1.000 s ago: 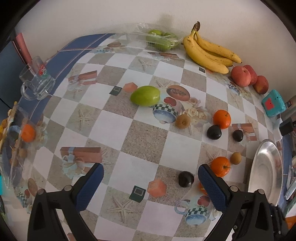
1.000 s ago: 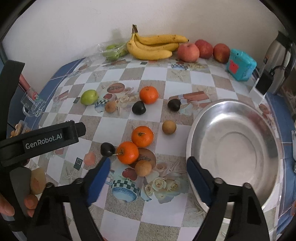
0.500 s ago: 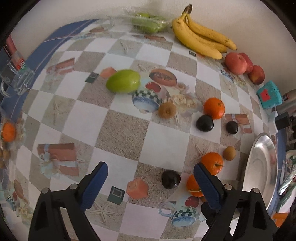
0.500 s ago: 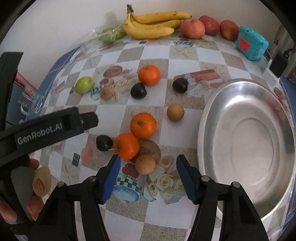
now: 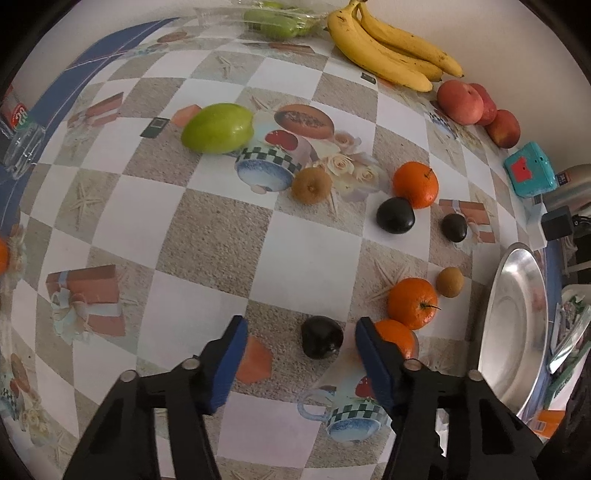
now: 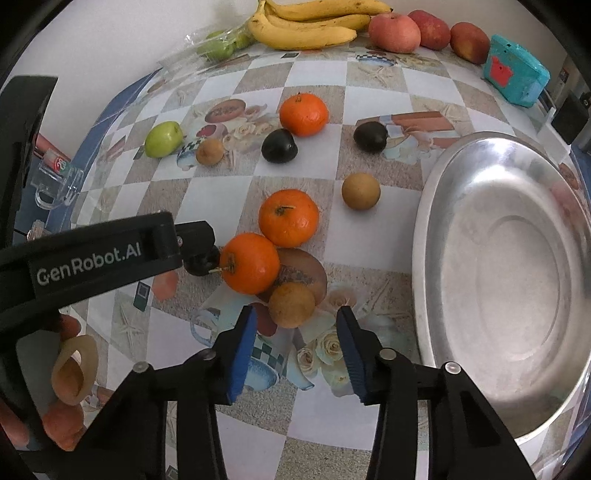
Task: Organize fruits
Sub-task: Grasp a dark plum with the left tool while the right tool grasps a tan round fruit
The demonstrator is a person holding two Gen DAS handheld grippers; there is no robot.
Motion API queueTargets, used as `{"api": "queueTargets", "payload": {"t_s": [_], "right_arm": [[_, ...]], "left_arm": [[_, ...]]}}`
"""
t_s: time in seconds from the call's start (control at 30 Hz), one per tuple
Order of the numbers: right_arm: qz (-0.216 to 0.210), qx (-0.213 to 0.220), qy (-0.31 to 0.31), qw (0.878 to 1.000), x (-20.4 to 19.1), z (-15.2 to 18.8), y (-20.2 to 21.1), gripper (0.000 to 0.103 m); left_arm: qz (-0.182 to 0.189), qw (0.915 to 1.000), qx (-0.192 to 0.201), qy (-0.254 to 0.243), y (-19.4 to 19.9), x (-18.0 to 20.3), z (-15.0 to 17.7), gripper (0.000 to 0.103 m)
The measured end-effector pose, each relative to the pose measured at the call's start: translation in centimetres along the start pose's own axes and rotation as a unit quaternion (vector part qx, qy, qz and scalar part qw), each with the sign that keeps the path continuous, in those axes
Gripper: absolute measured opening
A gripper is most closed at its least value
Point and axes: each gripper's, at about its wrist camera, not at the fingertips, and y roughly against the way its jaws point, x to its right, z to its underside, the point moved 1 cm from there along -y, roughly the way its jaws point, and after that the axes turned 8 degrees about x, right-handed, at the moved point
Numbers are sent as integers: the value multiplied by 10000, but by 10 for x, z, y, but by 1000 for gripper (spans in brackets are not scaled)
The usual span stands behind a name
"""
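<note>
Your table (image 5: 303,254), covered in a checkered printed cloth, fills both views. At the right of the right wrist view lies the big steel bowl (image 6: 476,206), with nothing in it; in the left wrist view it is only a sliver at the right edge. Along the top edge, against the wall, you have a bunch of bananas (image 6: 306,26), three red apples (image 6: 395,31) and a bag of green fruit (image 6: 218,46), with a teal box (image 6: 515,74) at the upper right.

Your left gripper (image 5: 299,336) points down at the lower centre of its view. Its jaws have just been closing and now straddle a dark plum (image 5: 320,336), with a gap on the left side and the right pad close to it; the plum lies on the cloth, not yet gripped. An orange (image 5: 397,338) sits just behind the right pad.

Your right gripper (image 6: 295,326) has also just been closing. A small brown fruit (image 6: 291,304) lies just ahead of its tips, near the lower centre, touching that same orange; the pads are not on it.

A green mango (image 5: 218,127) lies at the upper left, and more oranges, plums and brown fruits are scattered mid-frame.
</note>
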Motion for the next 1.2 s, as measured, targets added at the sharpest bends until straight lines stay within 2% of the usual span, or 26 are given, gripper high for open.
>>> {"api": "queueTargets", "payload": {"t_s": [0.1,0.2,0.27,0.4,0.53,1.2], "right_arm": [[-19,-16,1,10000,0,0,-1,39],[-21,-28,-39,10000,2,1,-2,35],[-24,-33,-97,9999,4,1,-3,35],[-42,-18,-130,9999,6,0,-3,28],[-93,-4,-133,9999,5,-1,-3,23],[-212,185,-217,9994,5,0,12,20]], "left_arm": [[15,10000,-52,-32,-4,4,-1,49],[106,9999,-98,31,-4,3,-3,48],[154,9998,-113,61,-5,3,-4,42],[201,9997,-155,56,-5,3,-3,36],[307,9994,-150,52,-2,5,-1,26],[407,9990,93,150,17,5,-8,25]]}}
